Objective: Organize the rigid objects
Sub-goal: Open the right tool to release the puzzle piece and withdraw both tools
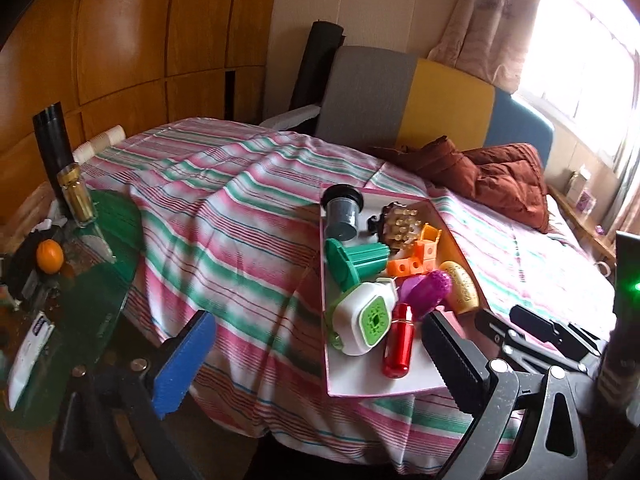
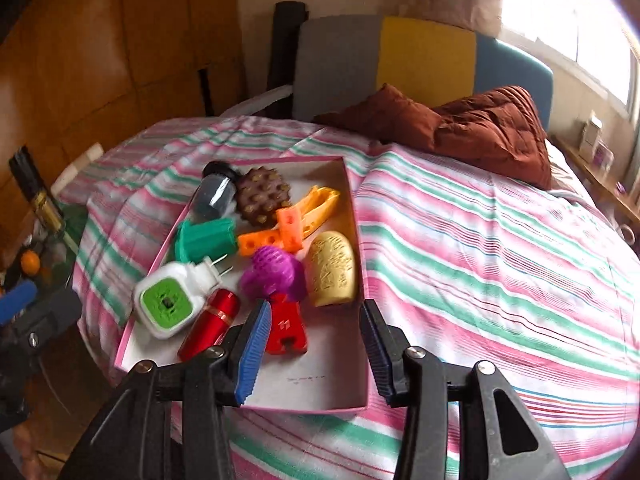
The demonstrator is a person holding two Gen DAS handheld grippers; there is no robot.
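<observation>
A shallow pink-rimmed box (image 2: 362, 240) lies on the striped bed and holds several small rigid things: a red cylinder (image 2: 210, 324), a white and green plug-in (image 2: 168, 300), a purple ball toy (image 2: 274, 272), a yellow block (image 2: 332, 268), a green ridged piece (image 2: 206, 238), orange pieces (image 2: 276, 232), a brown knobbed ball (image 2: 262, 196), a dark jar (image 2: 214, 194) and a red flat piece (image 2: 286, 330). The box also shows in the left wrist view (image 1: 326, 300). My right gripper (image 2: 312, 354) is open and empty over the box's near end. My left gripper (image 1: 316, 364) is open and empty, left of the box.
A brown quilted jacket (image 2: 472, 124) lies at the head of the bed, before a grey, yellow and blue headboard (image 2: 424, 60). A green glass side table (image 1: 100, 264) at left carries a perfume bottle (image 1: 78, 194), an orange (image 1: 50, 256) and clutter. Wooden wardrobe behind.
</observation>
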